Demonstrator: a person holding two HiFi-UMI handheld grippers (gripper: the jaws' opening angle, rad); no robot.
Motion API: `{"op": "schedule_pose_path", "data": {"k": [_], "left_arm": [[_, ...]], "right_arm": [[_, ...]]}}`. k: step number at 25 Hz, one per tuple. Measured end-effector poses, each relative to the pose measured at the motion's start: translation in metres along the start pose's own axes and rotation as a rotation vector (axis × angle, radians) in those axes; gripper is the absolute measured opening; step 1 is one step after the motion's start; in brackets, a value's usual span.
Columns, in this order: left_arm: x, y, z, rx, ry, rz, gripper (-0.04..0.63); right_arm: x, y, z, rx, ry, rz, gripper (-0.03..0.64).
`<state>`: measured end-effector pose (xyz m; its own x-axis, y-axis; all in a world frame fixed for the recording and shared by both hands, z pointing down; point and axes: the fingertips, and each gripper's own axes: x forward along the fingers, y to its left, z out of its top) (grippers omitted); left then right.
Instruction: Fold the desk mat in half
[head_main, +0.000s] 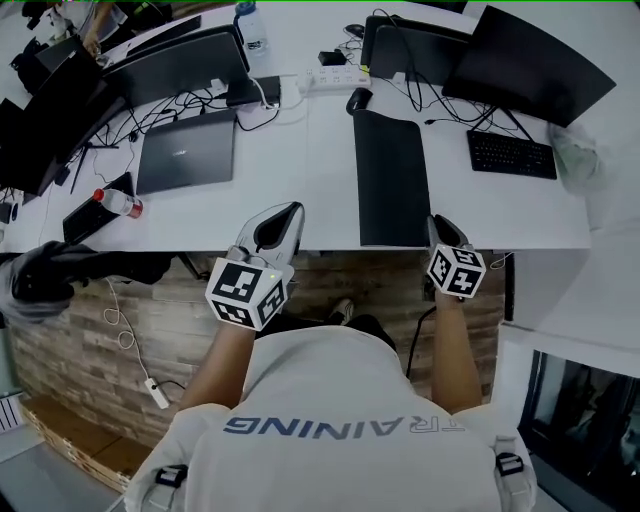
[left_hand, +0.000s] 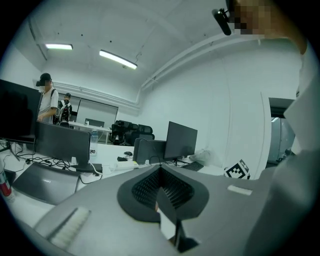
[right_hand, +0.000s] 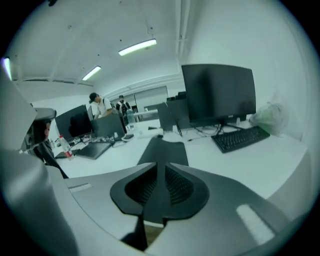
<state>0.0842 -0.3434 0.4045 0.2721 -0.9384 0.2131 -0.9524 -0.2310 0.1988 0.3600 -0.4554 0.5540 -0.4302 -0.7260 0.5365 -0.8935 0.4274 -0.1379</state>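
The black desk mat (head_main: 392, 180) lies flat on the white desk (head_main: 320, 190) as a narrow rectangle that runs from the near edge towards the back. My right gripper (head_main: 436, 228) sits at the mat's near right corner. In the right gripper view the mat (right_hand: 165, 149) stretches away beyond the right gripper (right_hand: 161, 166), whose jaws stand a narrow gap apart and press on nothing. My left gripper (head_main: 276, 230) hovers at the desk's near edge, left of the mat, and its jaws meet at the tips of the left gripper (left_hand: 161, 168) with nothing held.
A closed laptop (head_main: 186, 150) and a red-capped bottle (head_main: 118, 202) lie to the left. A keyboard (head_main: 511, 154) and monitor (head_main: 525, 62) stand at the right, a mouse (head_main: 359, 99) and power strip (head_main: 335, 76) behind the mat. Cables run across the back. People stand far off (left_hand: 47, 100).
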Motion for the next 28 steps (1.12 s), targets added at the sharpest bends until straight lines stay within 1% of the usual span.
{"op": "schedule_pose_path", "data": {"k": [3,6,9,14,18,24,28], "left_arm": [[-0.011,0.010,0.021,0.003,-0.048,-0.003,0.002],[-0.025,0.024,0.044,0.011,-0.092,-0.005,0.002],[-0.037,0.041,0.066,0.021,-0.128,0.001,0.002],[-0.054,0.064,0.094,0.054,-0.171,-0.005,0.002],[-0.064,0.080,0.106,0.061,-0.188,-0.023,0.002],[-0.067,0.097,0.103,0.053,-0.170,-0.047,0.002],[-0.064,0.101,0.103,0.049,-0.170,-0.069,0.002]], "right_arm": [[-0.022,0.030,0.060,-0.015,-0.147,0.022,0.015],[-0.048,0.063,0.111,-0.031,-0.271,0.052,0.012],[-0.071,0.098,0.152,-0.042,-0.376,0.092,0.012],[-0.109,0.152,0.196,-0.077,-0.518,0.131,0.012],[-0.123,0.179,0.206,-0.090,-0.561,0.128,0.011],[-0.115,0.204,0.200,-0.094,-0.533,0.125,0.012],[-0.112,0.211,0.203,-0.101,-0.539,0.121,0.012]]}}
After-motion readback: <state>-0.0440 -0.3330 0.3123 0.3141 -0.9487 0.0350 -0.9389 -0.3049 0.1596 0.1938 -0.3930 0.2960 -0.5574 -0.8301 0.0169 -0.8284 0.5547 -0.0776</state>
